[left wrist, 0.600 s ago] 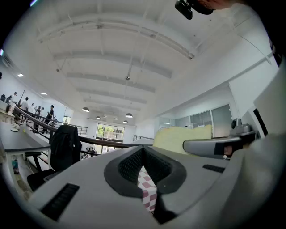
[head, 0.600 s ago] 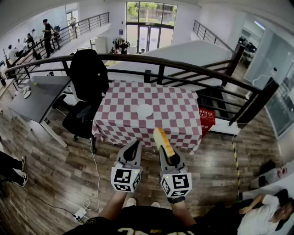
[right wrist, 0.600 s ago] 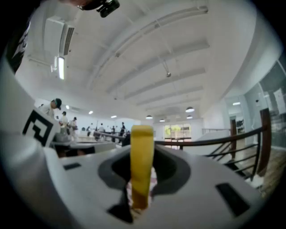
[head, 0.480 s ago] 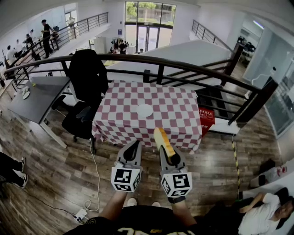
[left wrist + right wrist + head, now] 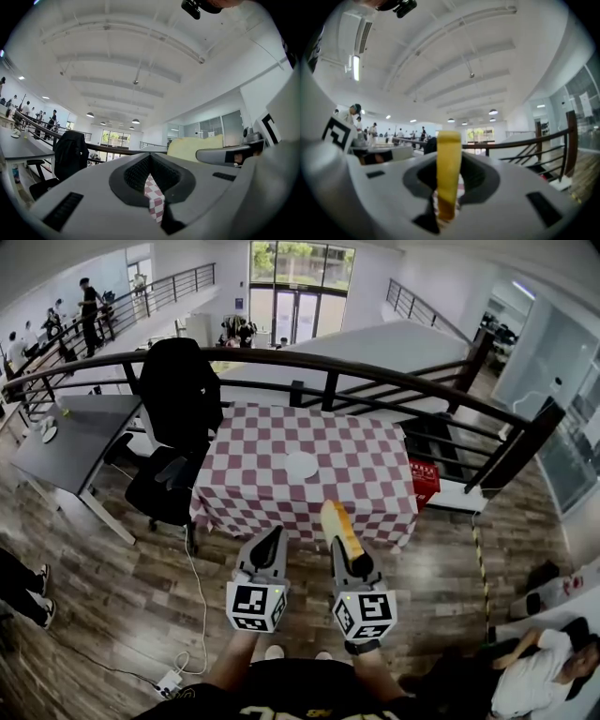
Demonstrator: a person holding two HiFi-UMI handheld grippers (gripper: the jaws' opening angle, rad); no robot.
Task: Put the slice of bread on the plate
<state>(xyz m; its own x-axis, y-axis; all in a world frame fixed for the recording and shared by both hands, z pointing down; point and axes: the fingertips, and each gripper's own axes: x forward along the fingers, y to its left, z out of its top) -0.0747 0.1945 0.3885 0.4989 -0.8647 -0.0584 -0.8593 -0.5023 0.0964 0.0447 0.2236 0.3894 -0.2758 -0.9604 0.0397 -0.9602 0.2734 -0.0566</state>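
Observation:
A white plate [image 5: 301, 465] lies near the middle of a table with a red-and-white checked cloth [image 5: 253, 474], some way ahead of both grippers. My right gripper [image 5: 349, 557] is shut on a yellow-crusted slice of bread [image 5: 337, 524], held on edge and sticking out past the jaws over the wooden floor, short of the table's near edge. In the right gripper view the slice [image 5: 448, 168] stands upright between the pads. My left gripper [image 5: 273, 540] is level beside it, its jaws closed to a point with nothing in them. The left gripper view shows the bread [image 5: 193, 146] at its right.
A black office chair [image 5: 178, 395] stands at the table's left corner, with a grey desk [image 5: 70, 442] beyond. A dark railing [image 5: 375, 379] runs behind the table. A red crate [image 5: 424, 482] sits at its right. A cable and power strip [image 5: 171, 677] lie on the floor; a person [image 5: 530, 681] sits at lower right.
The table and plate have drifted slightly right in the head view. Both grippers keep their pose, and the right one still holds the bread.

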